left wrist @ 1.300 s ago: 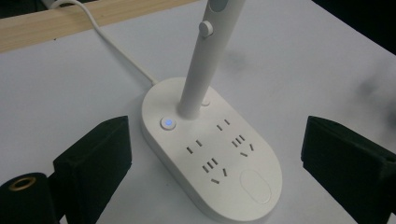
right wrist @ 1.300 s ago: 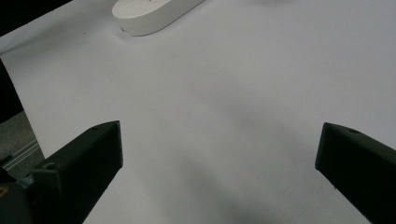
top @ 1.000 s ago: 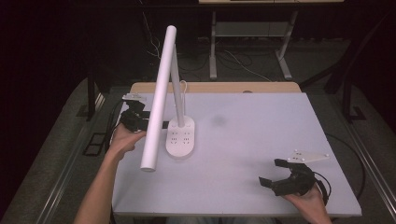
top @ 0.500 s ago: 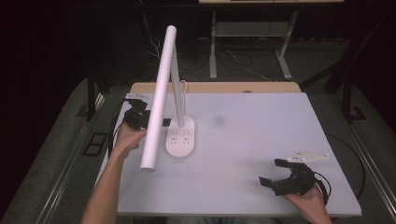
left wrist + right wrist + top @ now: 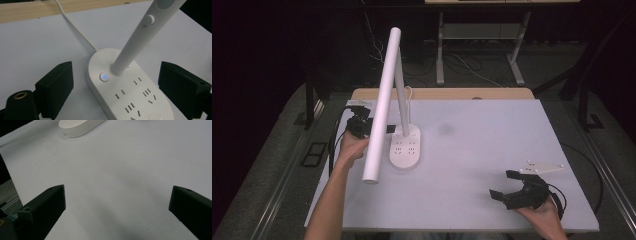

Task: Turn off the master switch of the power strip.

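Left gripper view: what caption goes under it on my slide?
Open left tongs face a white lamp base, whose button glows blue.

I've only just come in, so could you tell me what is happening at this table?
A person holds a claw in each hand at a white table. The left claw is open and aimed at the base of a white desk lamp, its jaws either side of the base, not touching it. A small button on the base glows blue. The right claw is open over bare table near the front right corner, holding nothing.
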`<action>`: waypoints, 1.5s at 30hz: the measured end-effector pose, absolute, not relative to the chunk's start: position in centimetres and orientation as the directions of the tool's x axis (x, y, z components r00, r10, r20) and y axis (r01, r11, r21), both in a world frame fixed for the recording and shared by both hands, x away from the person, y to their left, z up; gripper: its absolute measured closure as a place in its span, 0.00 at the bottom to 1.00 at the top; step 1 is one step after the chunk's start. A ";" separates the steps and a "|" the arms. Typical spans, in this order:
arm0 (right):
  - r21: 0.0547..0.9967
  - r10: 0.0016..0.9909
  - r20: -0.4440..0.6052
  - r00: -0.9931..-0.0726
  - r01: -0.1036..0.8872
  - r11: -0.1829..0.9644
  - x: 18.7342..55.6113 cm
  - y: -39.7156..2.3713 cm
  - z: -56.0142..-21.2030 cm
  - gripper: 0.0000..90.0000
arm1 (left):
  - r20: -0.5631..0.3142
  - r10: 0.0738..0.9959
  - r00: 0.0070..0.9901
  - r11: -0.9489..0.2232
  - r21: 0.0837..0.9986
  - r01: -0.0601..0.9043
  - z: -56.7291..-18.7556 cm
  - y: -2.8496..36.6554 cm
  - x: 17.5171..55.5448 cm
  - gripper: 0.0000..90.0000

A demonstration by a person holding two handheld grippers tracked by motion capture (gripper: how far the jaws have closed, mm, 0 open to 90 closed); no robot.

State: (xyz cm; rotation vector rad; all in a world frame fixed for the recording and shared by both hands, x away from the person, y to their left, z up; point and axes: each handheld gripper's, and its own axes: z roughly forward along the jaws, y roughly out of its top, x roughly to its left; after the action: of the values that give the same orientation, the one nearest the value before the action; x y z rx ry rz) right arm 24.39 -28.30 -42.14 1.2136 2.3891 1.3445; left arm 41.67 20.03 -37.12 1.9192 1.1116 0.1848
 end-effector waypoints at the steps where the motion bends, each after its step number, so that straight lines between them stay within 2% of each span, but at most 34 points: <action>1: 0.769 0.706 0.247 -0.663 0.578 0.273 24.4 -28.3 -42.1 0.00 | -0.282 0.760 0.586 -0.206 0.750 0.628 -37.2 20.0 41.7 0.14; 4: 0.769 0.706 0.248 -0.663 0.578 0.273 24.4 -28.3 -42.2 0.00 | -0.299 0.768 0.567 -0.187 0.742 0.644 -37.3 19.9 41.8 0.15; 6: 0.769 0.707 0.246 -0.664 0.577 0.274 24.4 -28.4 -42.2 0.00 | -0.275 0.754 0.596 -0.219 0.751 0.623 -37.6 20.0 42.1 0.16; 18: 0.768 0.711 0.246 -0.659 0.580 0.272 24.5 -28.6 -42.3 0.00 | -0.292 0.749 0.595 -0.224 0.734 0.642 -38.7 19.5 42.8 0.22; 28: 0.766 0.716 0.249 -0.652 0.585 0.267 24.6 -28.7 -42.3 0.00 | -0.285 0.753 0.593 -0.237 0.724 0.648 -39.3 19.2 43.0 0.34; 39: 0.768 0.717 0.242 -0.654 0.581 0.271 24.7 -28.9 -42.3 0.00 | -0.272 0.762 0.587 -0.248 0.715 0.654 -39.7 18.8 43.1 0.57; 45: 0.768 0.717 0.241 -0.654 0.581 0.271 24.6 -28.9 -42.3 0.00 | -0.287 0.749 0.598 -0.252 0.711 0.656 -40.0 18.7 43.3 0.74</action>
State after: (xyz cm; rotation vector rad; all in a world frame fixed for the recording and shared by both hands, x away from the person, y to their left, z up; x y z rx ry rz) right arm 24.64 -28.88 -42.31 1.2252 2.3777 1.3303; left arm 43.25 18.65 -39.96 1.9783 1.1157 0.1382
